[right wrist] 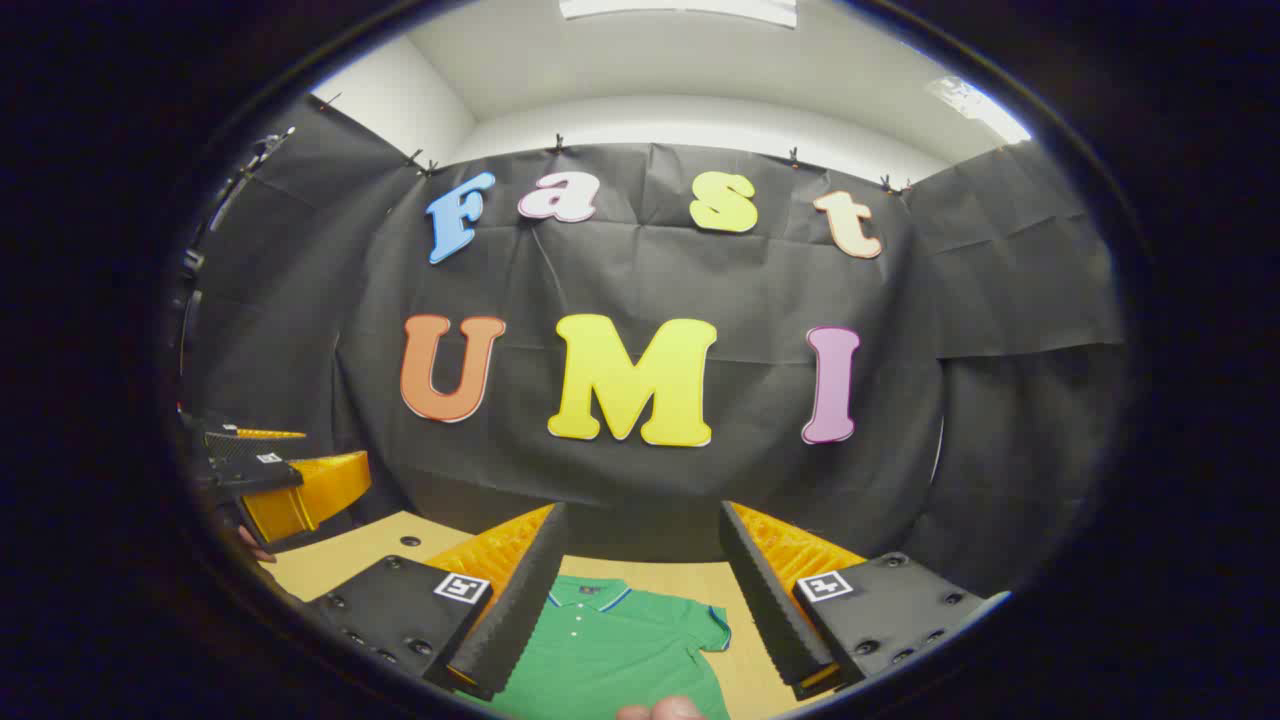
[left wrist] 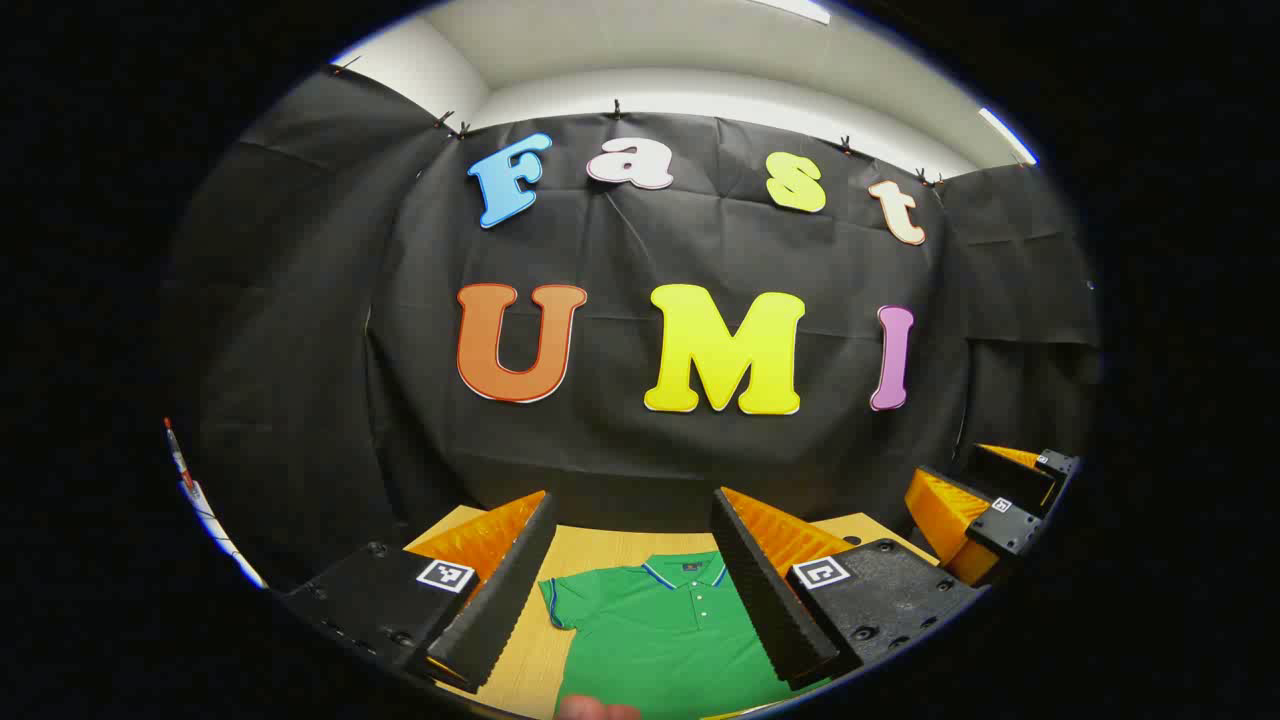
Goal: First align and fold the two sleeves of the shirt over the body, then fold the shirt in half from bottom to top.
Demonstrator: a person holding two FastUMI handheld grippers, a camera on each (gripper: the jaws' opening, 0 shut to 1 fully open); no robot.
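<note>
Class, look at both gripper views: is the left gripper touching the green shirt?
Apart. In the left gripper view the left gripper is held open above the table, with the green shirt lying flat below between its jaws, ungripped.

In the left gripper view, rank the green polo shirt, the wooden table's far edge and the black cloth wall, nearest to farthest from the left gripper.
1. Green polo shirt, on the table between the left gripper fingers.
2. Wooden table's far edge, beyond the collar.
3. Black cloth wall, behind the table.

Wooden table, black cloth wall — white ceiling
</note>
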